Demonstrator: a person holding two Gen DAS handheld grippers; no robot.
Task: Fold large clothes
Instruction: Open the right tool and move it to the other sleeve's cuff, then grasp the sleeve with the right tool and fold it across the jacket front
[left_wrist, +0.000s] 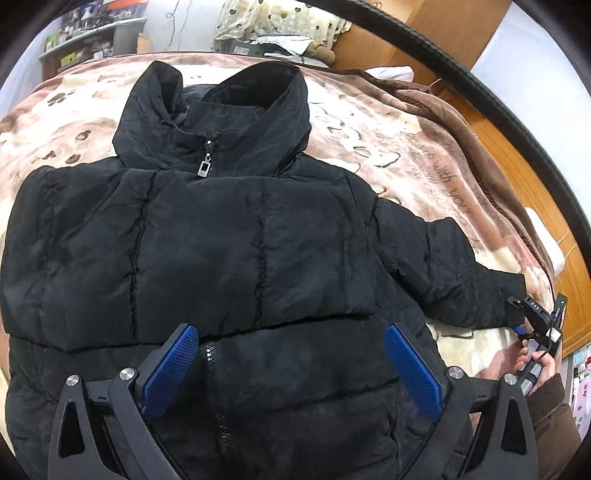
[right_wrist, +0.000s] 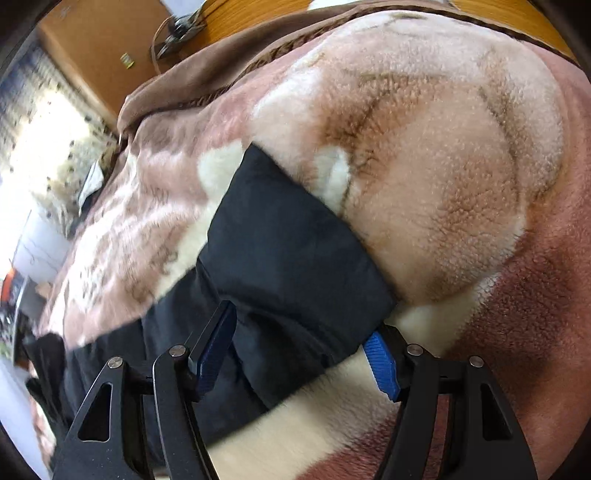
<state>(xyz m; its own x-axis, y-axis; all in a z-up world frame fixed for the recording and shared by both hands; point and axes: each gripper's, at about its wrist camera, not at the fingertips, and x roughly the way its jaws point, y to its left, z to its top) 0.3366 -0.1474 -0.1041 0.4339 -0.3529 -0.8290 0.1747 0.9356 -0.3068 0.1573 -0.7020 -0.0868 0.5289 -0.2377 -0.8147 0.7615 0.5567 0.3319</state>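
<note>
A black puffer jacket (left_wrist: 258, 240) lies front up and zipped on a patterned fleece blanket (left_wrist: 369, 122), collar at the far end. My left gripper (left_wrist: 291, 369) hovers open and wide over the jacket's lower front, its blue pads either side of the zipper and holding nothing. The jacket's sleeve (left_wrist: 461, 280) stretches out to the right. At its cuff is my right gripper (left_wrist: 532, 321), held by a person's hand (left_wrist: 532, 363). In the right wrist view the cuff (right_wrist: 288, 258) fills the gap of that gripper (right_wrist: 299, 356), and the pads press it from both sides.
The blanket (right_wrist: 443, 166) covers a bed whose brown edge runs along the right. Beyond it is wooden floor (left_wrist: 517, 166). A spotted pillow (left_wrist: 280, 18) and a cardboard box (left_wrist: 424, 29) sit past the collar, and cluttered shelves (left_wrist: 85, 33) stand at the far left.
</note>
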